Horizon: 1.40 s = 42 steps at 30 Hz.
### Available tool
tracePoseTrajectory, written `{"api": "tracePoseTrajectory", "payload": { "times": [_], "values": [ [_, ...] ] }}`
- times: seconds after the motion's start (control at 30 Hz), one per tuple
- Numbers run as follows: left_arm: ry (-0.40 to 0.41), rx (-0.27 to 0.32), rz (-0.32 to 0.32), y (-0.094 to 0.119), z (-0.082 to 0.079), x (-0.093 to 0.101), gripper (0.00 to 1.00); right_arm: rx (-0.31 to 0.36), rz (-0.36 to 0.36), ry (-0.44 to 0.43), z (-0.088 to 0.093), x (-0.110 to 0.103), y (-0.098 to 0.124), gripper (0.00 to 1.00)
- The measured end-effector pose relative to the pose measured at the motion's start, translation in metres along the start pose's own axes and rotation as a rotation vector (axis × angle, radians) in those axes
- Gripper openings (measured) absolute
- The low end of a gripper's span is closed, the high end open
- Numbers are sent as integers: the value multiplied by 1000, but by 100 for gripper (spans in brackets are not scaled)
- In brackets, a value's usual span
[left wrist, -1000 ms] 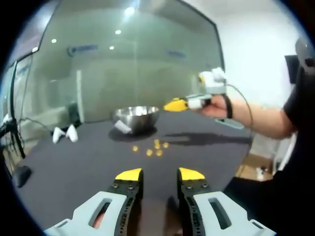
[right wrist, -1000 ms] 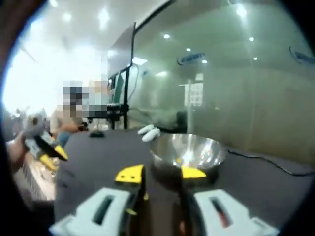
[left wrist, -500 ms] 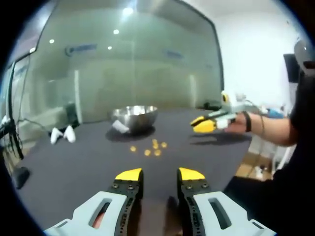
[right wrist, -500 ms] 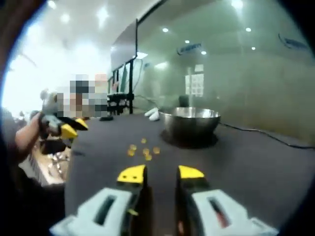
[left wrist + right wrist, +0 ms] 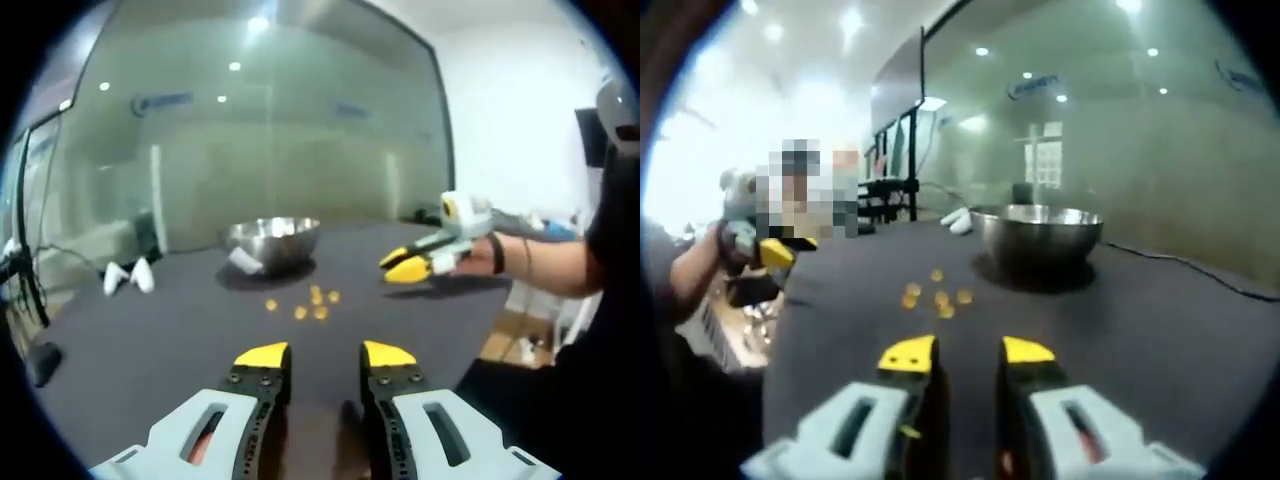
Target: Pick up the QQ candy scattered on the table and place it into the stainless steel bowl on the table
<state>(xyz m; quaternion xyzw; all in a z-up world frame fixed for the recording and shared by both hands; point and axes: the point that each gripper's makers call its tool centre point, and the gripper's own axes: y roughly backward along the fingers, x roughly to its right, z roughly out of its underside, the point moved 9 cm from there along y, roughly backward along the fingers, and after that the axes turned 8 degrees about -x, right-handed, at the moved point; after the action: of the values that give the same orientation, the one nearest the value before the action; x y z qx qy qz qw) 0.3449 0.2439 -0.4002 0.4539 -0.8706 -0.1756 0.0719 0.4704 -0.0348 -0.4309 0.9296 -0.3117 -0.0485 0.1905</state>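
**Both grippers hang back, candies waiting in the open**

Over on the far left of the left gripper view, a pair of small white objects (image 5: 131, 274) sits on the dark table (image 5: 150, 350), well clear of the action. Moving right, the stainless steel bowl (image 5: 273, 241) stands upright on the tabletop with a small white packet (image 5: 246, 259) against its near side. Just in front of the bowl lie the QQ candies (image 5: 303, 300), a loose cluster of little orange pieces on the table, none in the jaws.

The left gripper (image 5: 324, 355) hovers low at the near edge, jaws a narrow gap apart and holding nothing. Further right, the right gripper (image 5: 406, 265) floats above the table beside the candies, yellow tips close together; whether anything sits between them cannot be told.

In the right gripper view, the right gripper's own jaws stand a narrow gap apart, empty, with candies and bowl ahead.

The risks from here: the candies are small and bunched, so a narrow jaw opening could nudge one aside or scatter its neighbours, and a candy pinched off-centre could pop free before it clears the bowl's rim.
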Motion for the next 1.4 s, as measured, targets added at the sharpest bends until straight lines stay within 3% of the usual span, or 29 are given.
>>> {"api": "tracePoseTrajectory", "payload": {
  "times": [0.23, 0.57, 0.73, 0.8, 0.93, 1.27, 1.4],
  "values": [
    [3, -4, 1, 0, 2, 1, 29, -33, -55, -16, -7, -3, -25, 25],
    [-6, -15, -7, -1, 2, 2, 29, -108, -117, 29, -12, -16, -66, 23],
    [-6, -22, -6, 0, 3, 2, 29, -114, -116, 38, -16, -18, -78, 21],
    [-6, -24, -6, 0, 3, 3, 29, -116, -103, 32, -19, -8, -87, 19],
    [-1, -23, -11, 1, 4, 2, 29, -108, -72, 52, -18, -8, -87, 10],
    [4, -25, -16, 1, 4, 1, 29, -101, -71, 57, -18, -11, -84, 10],
    [-2, -23, -11, 2, 3, 2, 29, -34, -50, 69, -29, -14, -70, 9]
  ]
}}
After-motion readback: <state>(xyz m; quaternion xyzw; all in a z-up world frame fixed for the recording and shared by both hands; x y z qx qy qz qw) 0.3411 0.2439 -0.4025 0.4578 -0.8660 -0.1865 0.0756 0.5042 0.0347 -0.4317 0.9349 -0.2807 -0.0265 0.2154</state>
